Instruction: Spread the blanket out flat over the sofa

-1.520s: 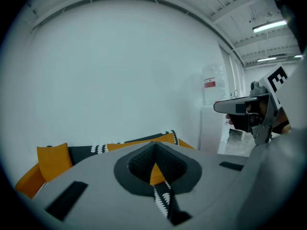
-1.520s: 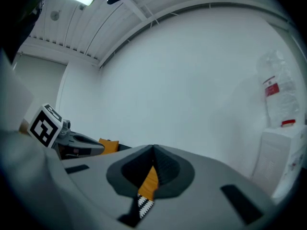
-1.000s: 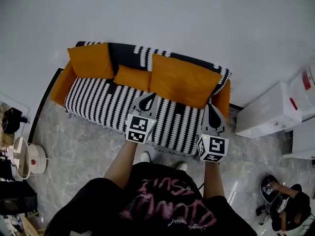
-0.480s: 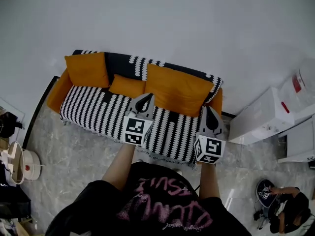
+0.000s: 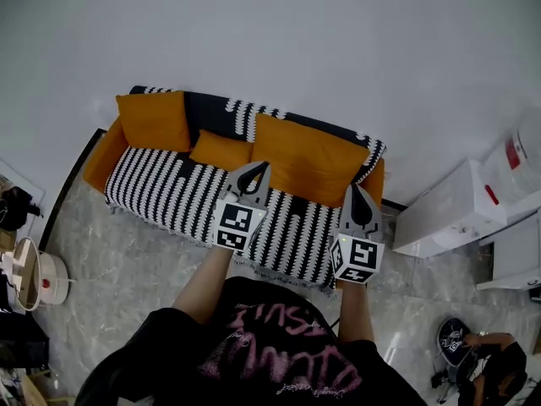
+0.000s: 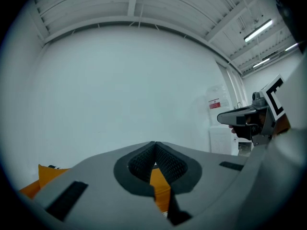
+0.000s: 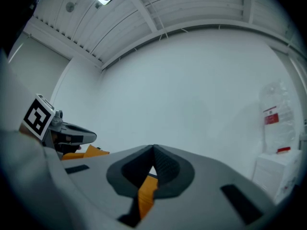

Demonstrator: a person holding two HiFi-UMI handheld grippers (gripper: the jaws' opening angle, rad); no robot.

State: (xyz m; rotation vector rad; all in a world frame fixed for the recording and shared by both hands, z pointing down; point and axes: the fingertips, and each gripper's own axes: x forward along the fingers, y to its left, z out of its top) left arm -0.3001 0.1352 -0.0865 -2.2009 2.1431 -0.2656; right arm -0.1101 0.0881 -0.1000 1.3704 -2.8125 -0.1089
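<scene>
Left tool (image 5: 251, 172) and right tool (image 5: 358, 194), each with its jaws pressed together on nothing, are held side by side at mid-frame, pointing toward the orange sofa (image 5: 103, 154) and the pale wall (image 5: 338, 41) behind it. The black-and-white striped blanket (image 5: 173, 184) lies draped over the sofa's seat and backrest at centre left, with three orange cushions (image 5: 308, 149) resting on it against the back.

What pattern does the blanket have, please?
The blanket has black-and-white stripes; head view best.
</scene>
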